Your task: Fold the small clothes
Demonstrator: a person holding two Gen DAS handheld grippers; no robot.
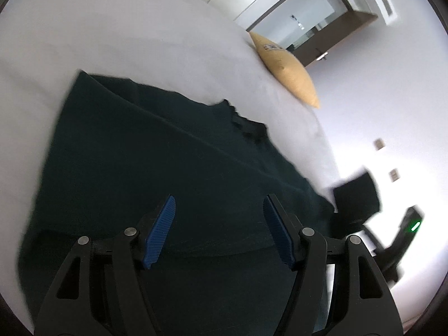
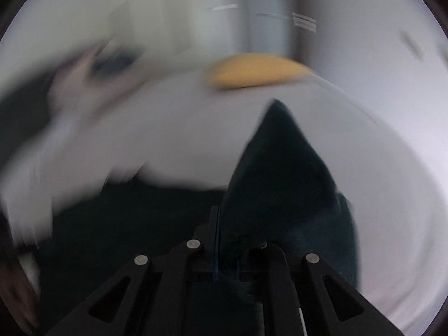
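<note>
A dark green garment lies spread on a white bed. My left gripper is open, its blue pads apart just above the garment's near part, holding nothing. In the right wrist view my right gripper is shut on a fold of the same dark garment, which rises in a peak over the right finger. The rest of the garment lies below on the white bed. The right gripper also shows as a dark shape in the left wrist view, at the garment's right edge.
A yellow pillow lies at the bed's far edge; it also shows in the right wrist view. A blurred white sleeve and arm crosses the left of the right wrist view. A wall and a doorway stand beyond the bed.
</note>
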